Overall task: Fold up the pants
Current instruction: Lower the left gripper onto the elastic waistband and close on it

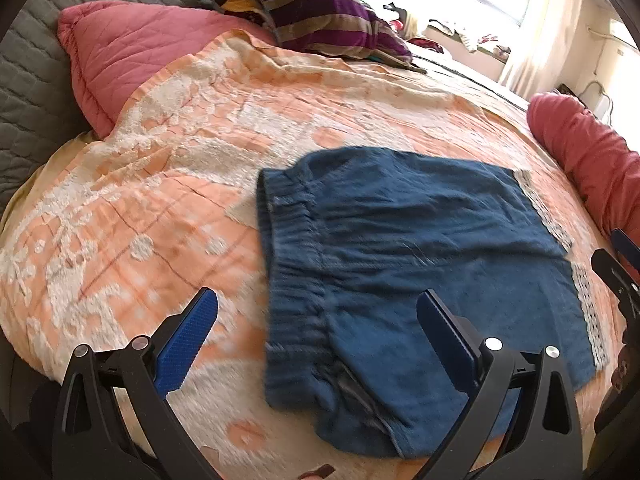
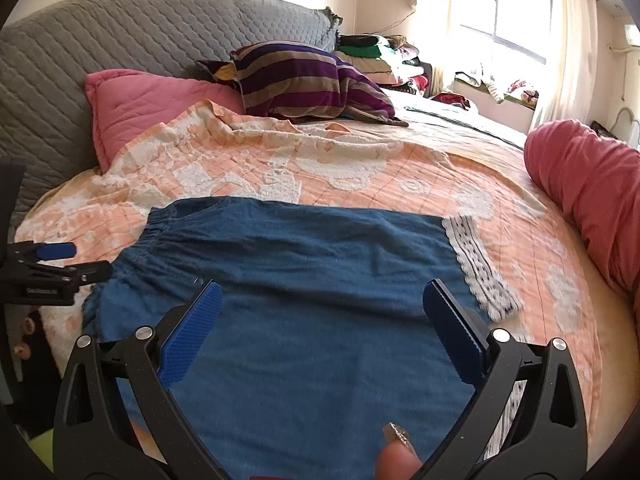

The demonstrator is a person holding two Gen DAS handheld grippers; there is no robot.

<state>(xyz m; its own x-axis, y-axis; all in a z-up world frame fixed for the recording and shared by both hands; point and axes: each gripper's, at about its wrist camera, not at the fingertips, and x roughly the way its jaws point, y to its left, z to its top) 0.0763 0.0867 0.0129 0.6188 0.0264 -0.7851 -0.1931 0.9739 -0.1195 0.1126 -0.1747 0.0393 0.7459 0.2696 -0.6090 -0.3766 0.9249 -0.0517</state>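
Blue pants [image 1: 400,280] with an elastic waistband [image 1: 288,264] and white lace hems [image 1: 588,304] lie folded flat on the peach and white bedspread [image 1: 160,184]. My left gripper [image 1: 318,308] hangs open above the waistband end, holding nothing. The right gripper [image 2: 320,300] is open over the middle of the pants [image 2: 304,264], the lace hem [image 2: 480,268] just beyond its right finger. In the right wrist view the left gripper [image 2: 56,256] shows at the left edge by the waistband. A fingertip [image 2: 396,460] shows at the bottom.
A pink pillow [image 1: 120,60] and a striped purple pillow [image 1: 328,20] lie at the grey quilted headboard [image 2: 120,40]. A pink bolster [image 2: 592,200] runs along the right side. Clothes are piled by the window [image 2: 516,12] beyond the bed.
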